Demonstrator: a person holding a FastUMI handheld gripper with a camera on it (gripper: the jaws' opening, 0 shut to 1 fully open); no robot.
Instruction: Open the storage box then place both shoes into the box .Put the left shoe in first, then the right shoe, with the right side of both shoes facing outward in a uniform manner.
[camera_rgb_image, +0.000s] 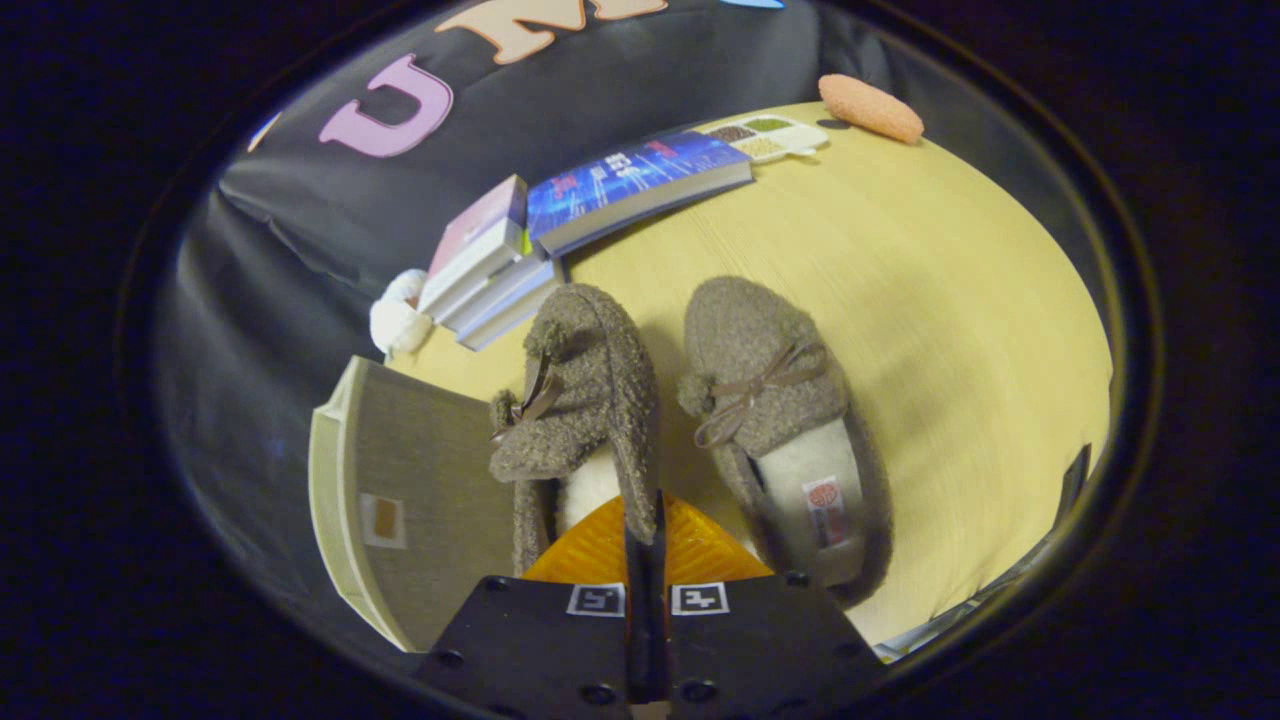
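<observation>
Two brown fuzzy slippers with bows and white lining lie on the yellow table (950, 300), toes pointing away from me. My gripper (645, 530) is shut on the left shoe (590, 390), pinching its inner side wall near the heel; this shoe is tilted towards the box. The right shoe (770, 400) rests flat just right of the fingers, untouched. The grey fabric storage box (420, 490) with pale edges and a small label stands to the left of the held shoe. I cannot tell whether the box is open.
A stack of books (490, 265) and a blue book (635, 185) lie beyond the shoes. Further back are a white divided tray (770, 135) and an orange sponge (870, 108). A white fluffy thing (400, 315) sits behind the box.
</observation>
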